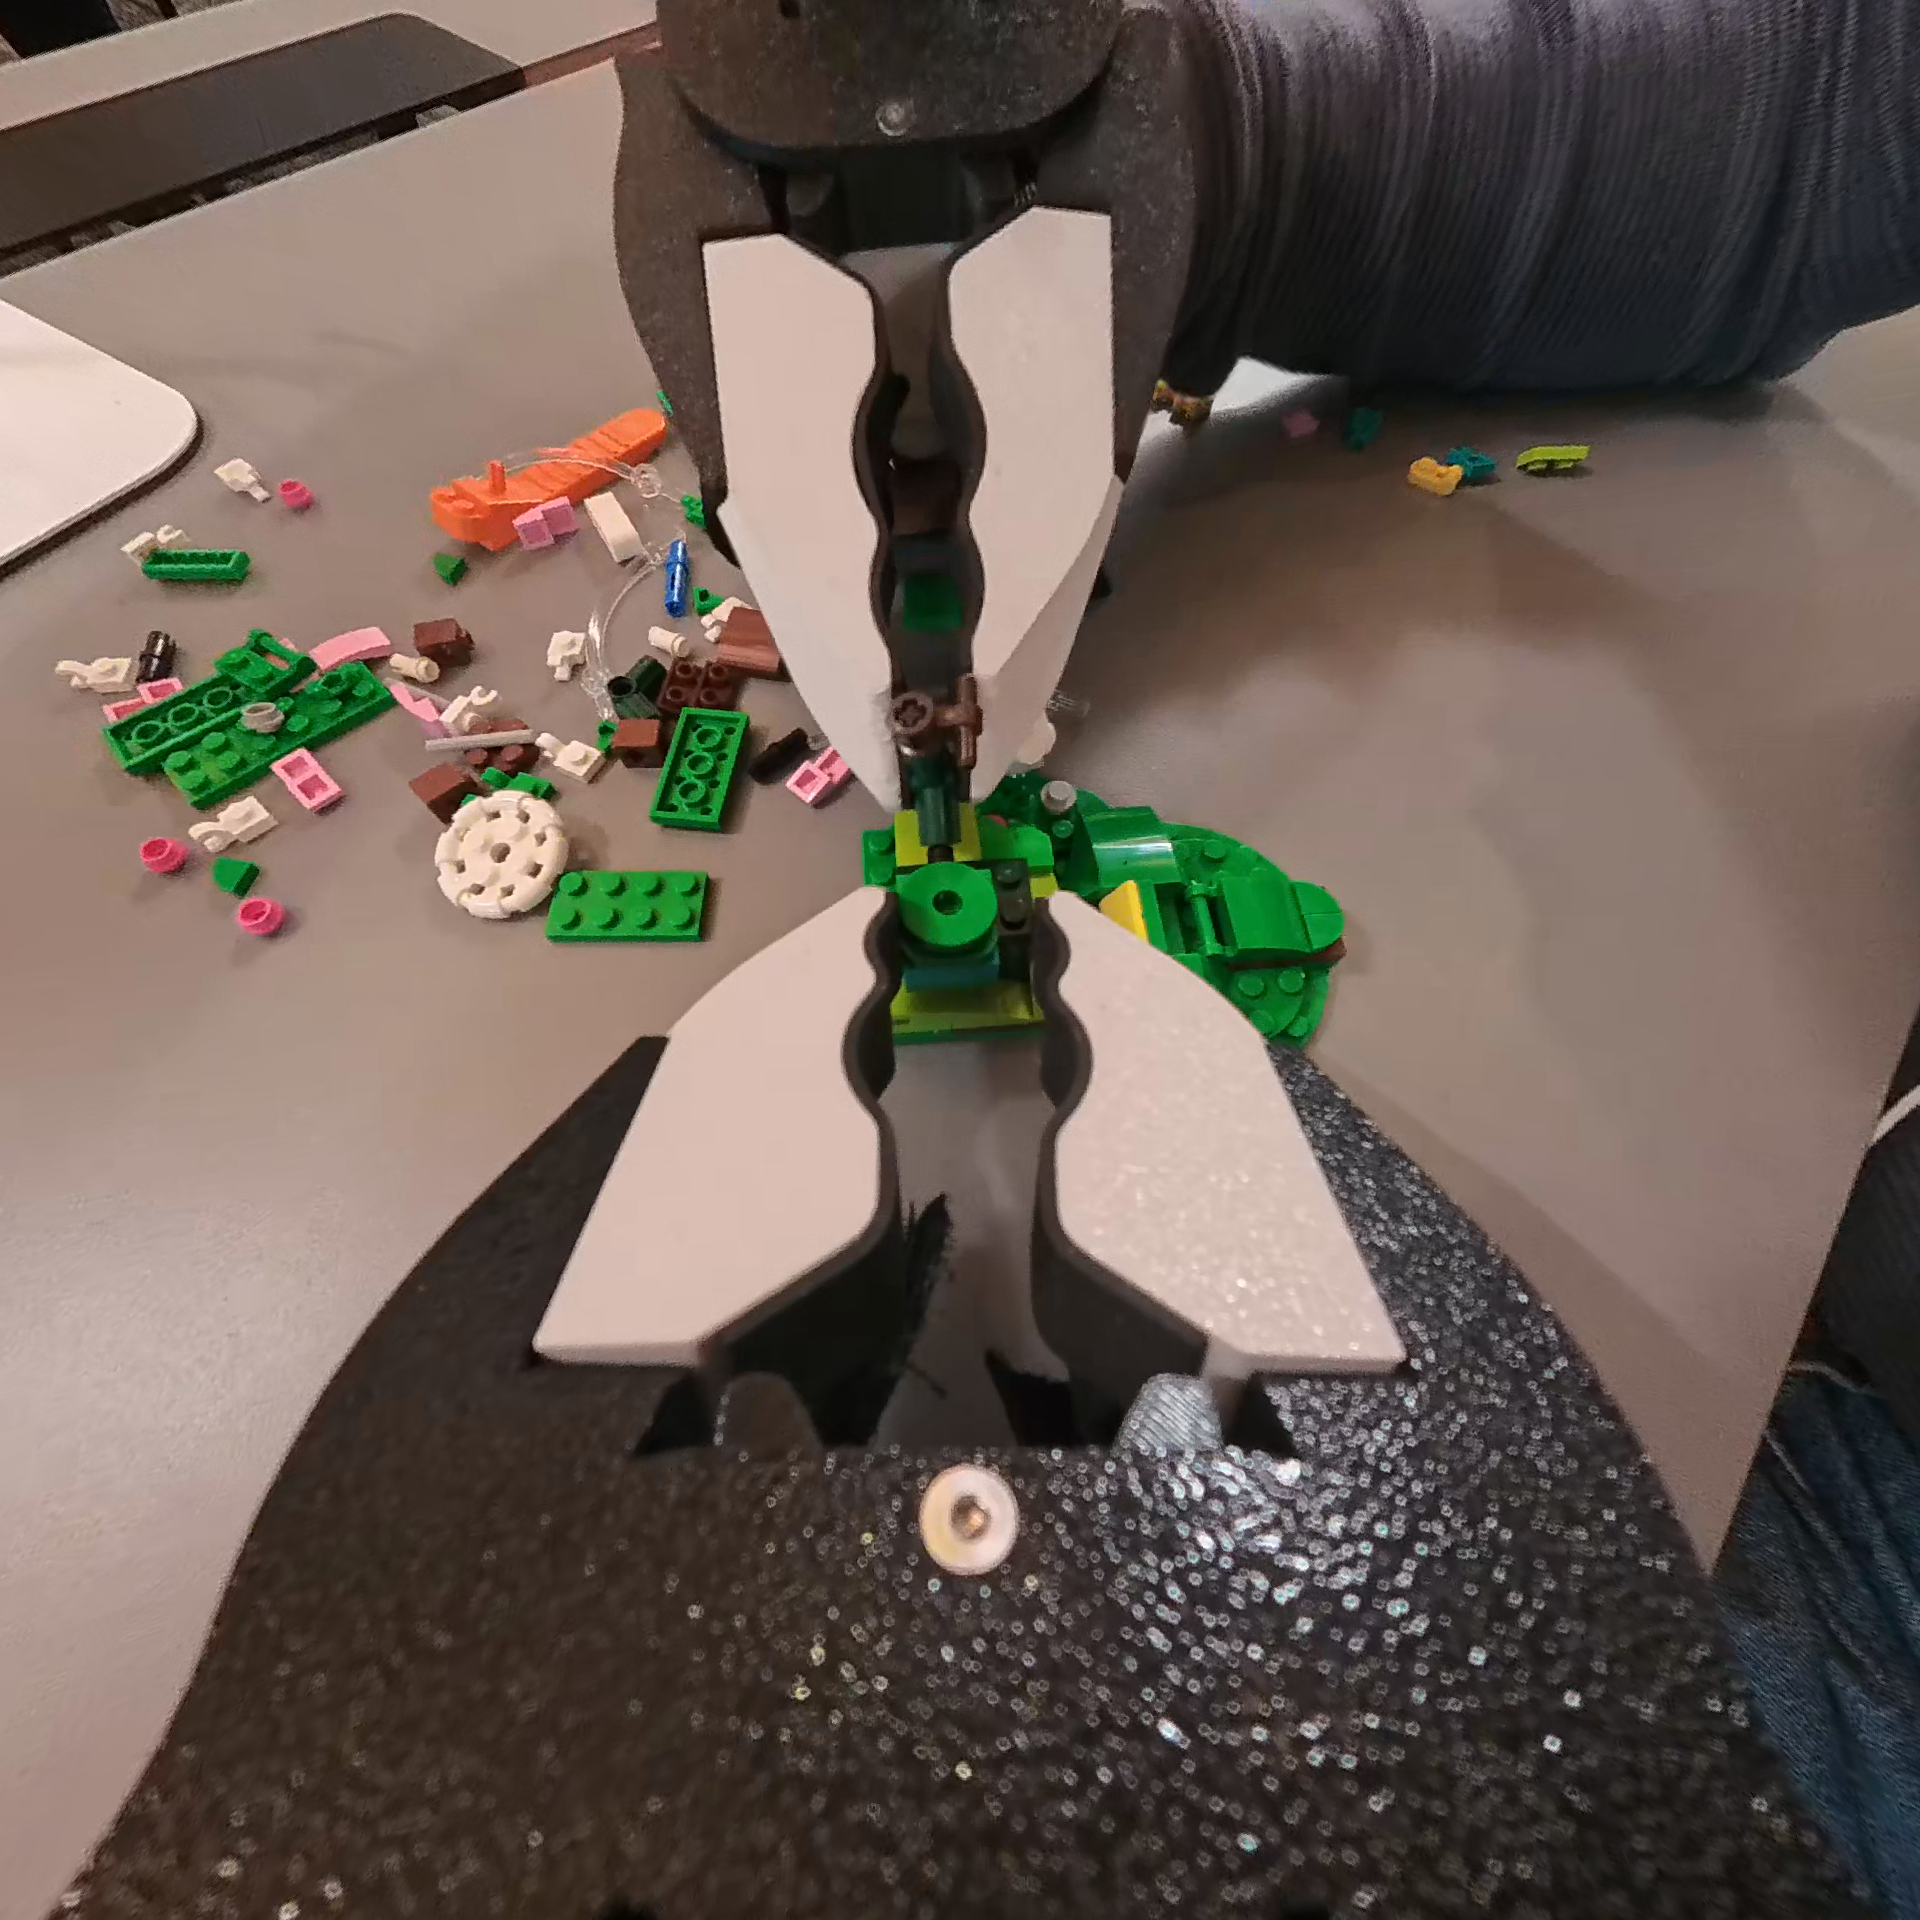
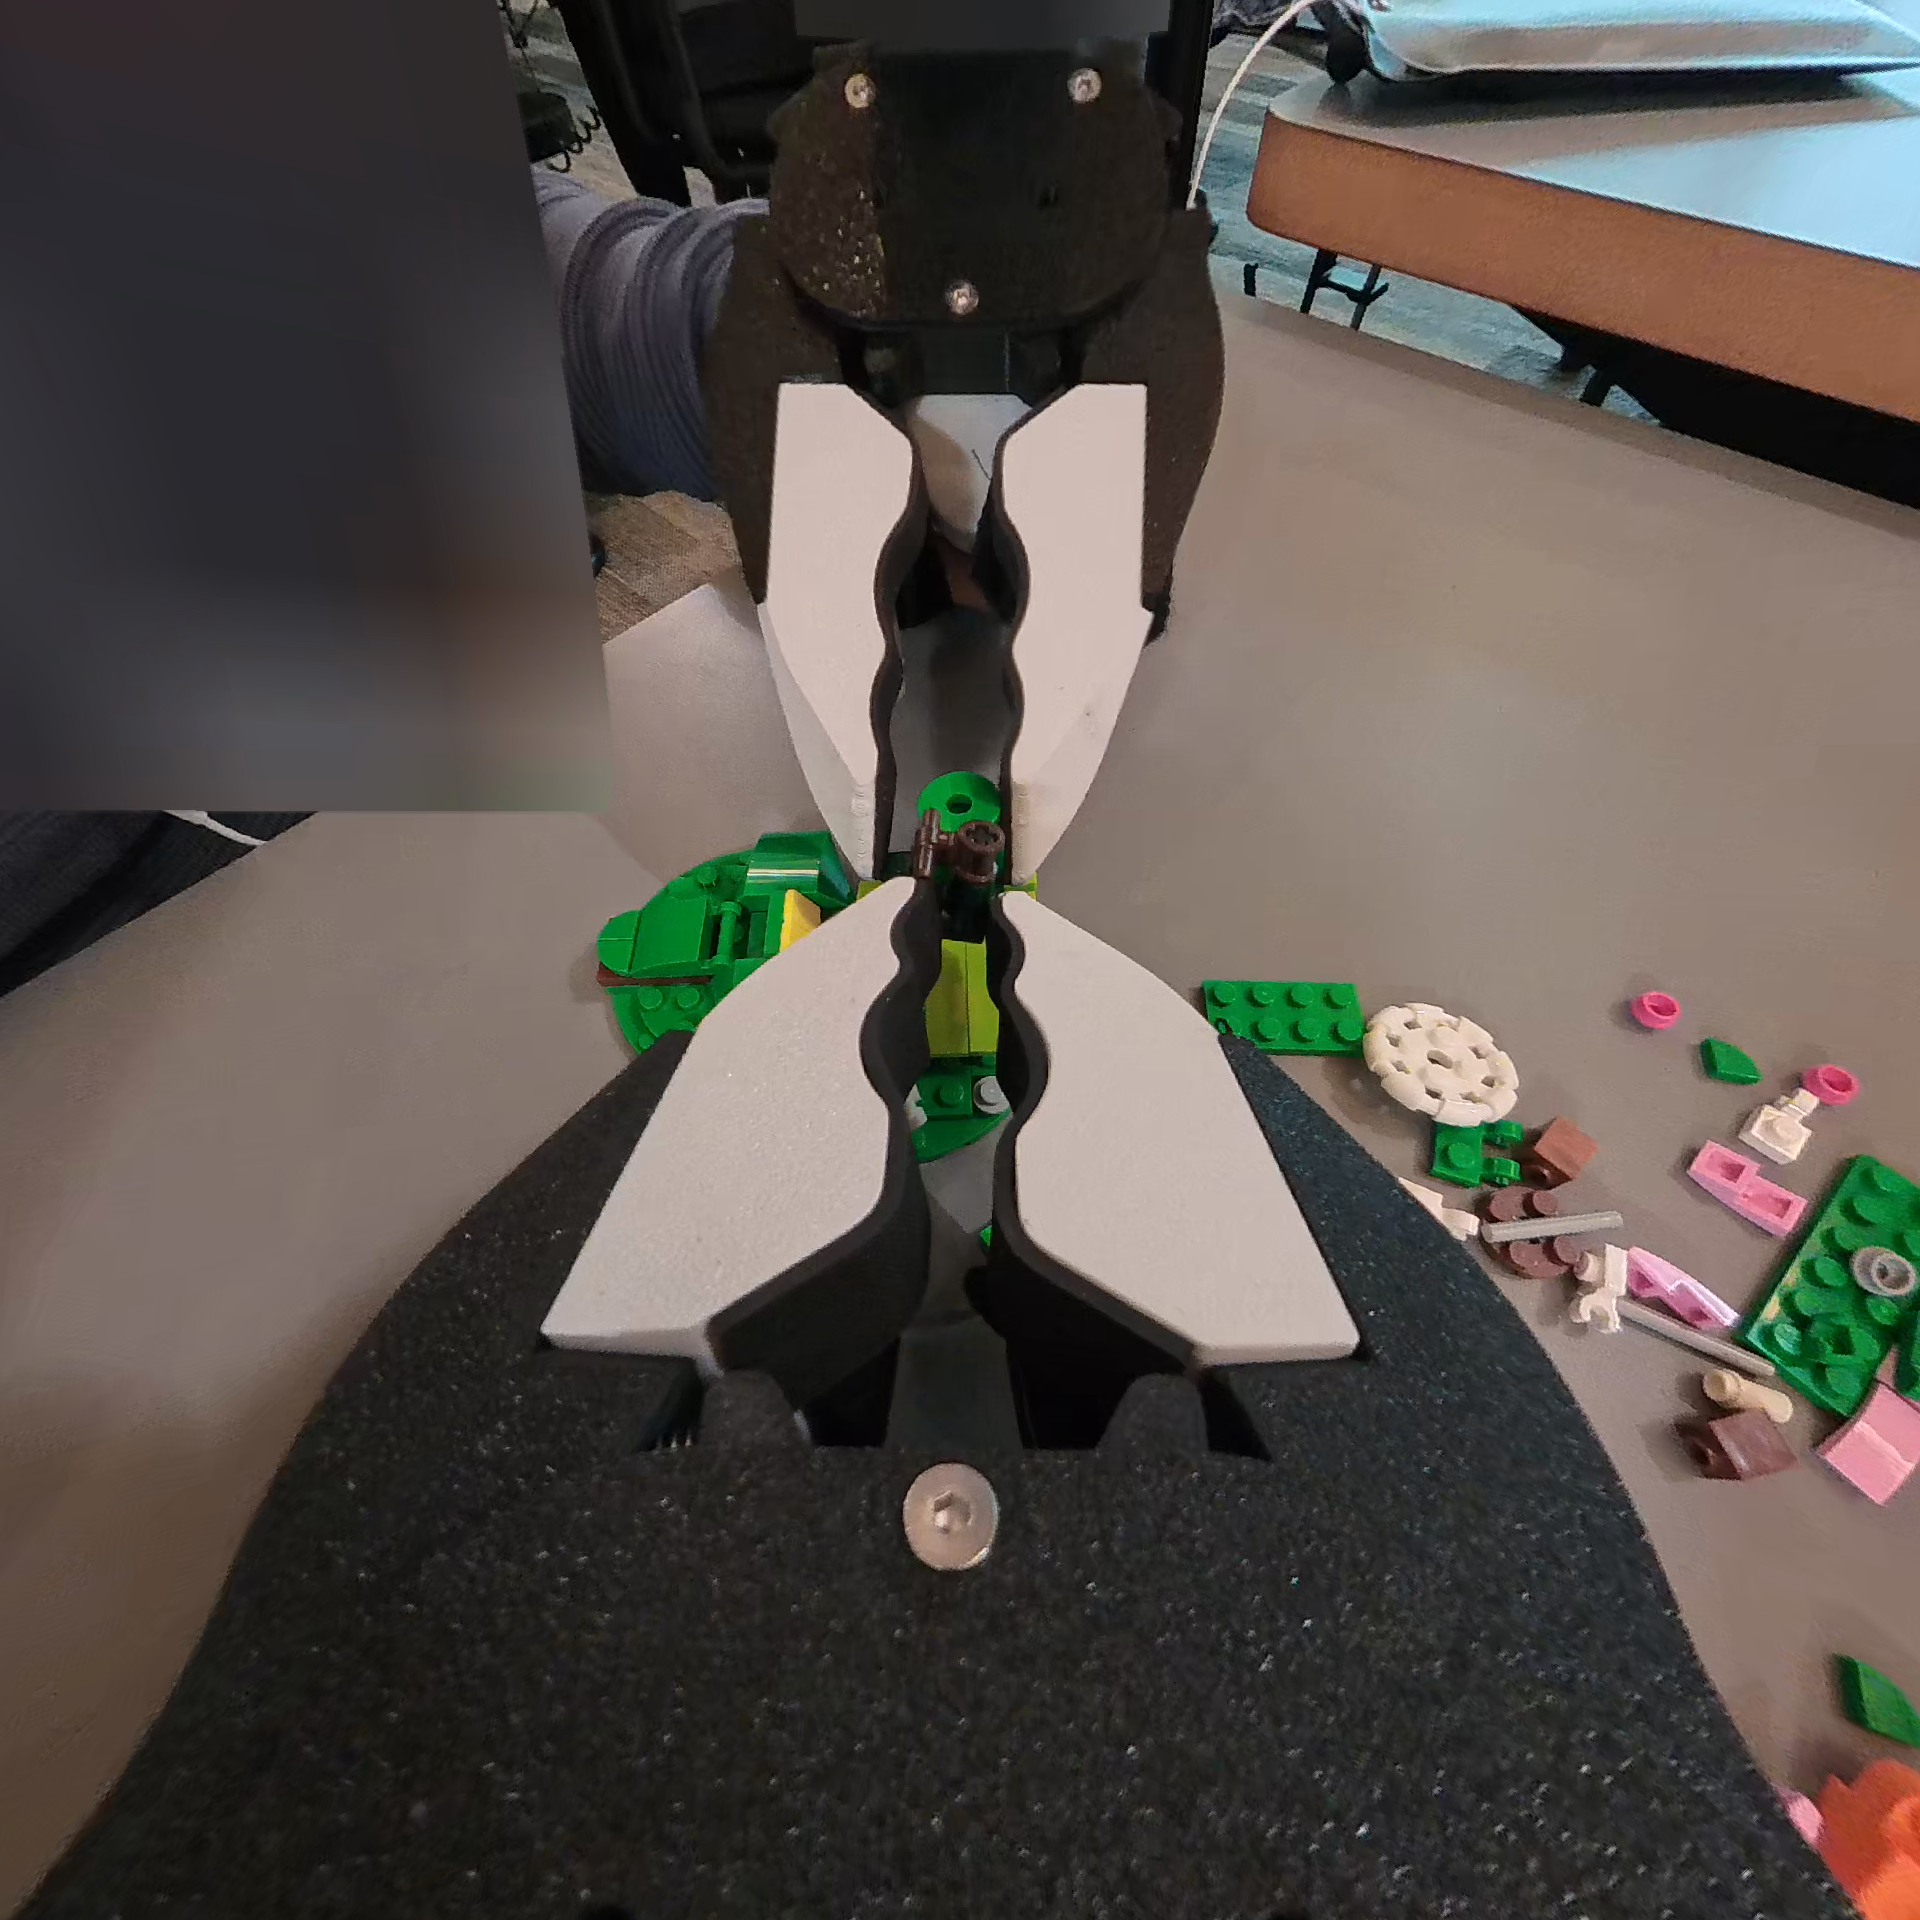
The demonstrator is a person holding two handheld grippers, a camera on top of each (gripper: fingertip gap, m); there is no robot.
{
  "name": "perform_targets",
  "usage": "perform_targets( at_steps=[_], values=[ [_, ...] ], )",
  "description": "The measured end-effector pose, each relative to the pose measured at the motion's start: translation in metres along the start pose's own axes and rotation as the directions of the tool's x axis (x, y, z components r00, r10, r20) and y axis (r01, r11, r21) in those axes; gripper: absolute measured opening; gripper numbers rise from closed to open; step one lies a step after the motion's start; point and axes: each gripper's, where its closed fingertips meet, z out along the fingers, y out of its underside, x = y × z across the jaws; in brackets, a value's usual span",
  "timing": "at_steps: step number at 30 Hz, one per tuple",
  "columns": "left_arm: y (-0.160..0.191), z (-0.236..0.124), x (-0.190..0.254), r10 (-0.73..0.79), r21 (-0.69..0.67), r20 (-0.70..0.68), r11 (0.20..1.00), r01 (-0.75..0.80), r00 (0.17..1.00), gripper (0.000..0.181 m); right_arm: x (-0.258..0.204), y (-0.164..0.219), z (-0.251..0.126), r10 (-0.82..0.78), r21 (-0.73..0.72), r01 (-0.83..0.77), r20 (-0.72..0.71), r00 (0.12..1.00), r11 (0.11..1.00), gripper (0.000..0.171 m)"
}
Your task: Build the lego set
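- Left wrist view: the left gripper [image 1: 961, 914] has its fingers part-closed around the green assembly [image 1: 951, 935], bracing its stacked core on the grey surface [image 1: 1455, 779]. The right gripper [image 1: 935, 769] comes in from opposite, its fingers pinched on a small brown connector [image 1: 935, 717] over a dark green stem [image 1: 935, 800].
- Loose bricks [image 1: 416, 727] and an orange separator [image 1: 551, 483] lie to the left, well apart.
- Right wrist view: the right gripper [image 2: 961, 894] fingertips are nearly shut on the brown connector [image 2: 961, 847]; the left gripper [image 2: 945, 821] faces it.
- Judgement: seat the connector squarely along the stem axis, pressing gently while the left hold stays firm; tilt risks a jam.
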Motion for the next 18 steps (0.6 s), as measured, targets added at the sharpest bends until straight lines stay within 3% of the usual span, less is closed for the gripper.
perform_targets(
  at_steps=[18],
  values=[
    [0.0003, 0.0, 0.0008, -0.02, -0.003, -0.027, 1.0, 0.02, 0.999, 0.023, -0.0025, 0.0026, 0.0023, -0.133, -0.02, 0.135, 0.082, 0.988, 0.991, 0.009]
  ],
)
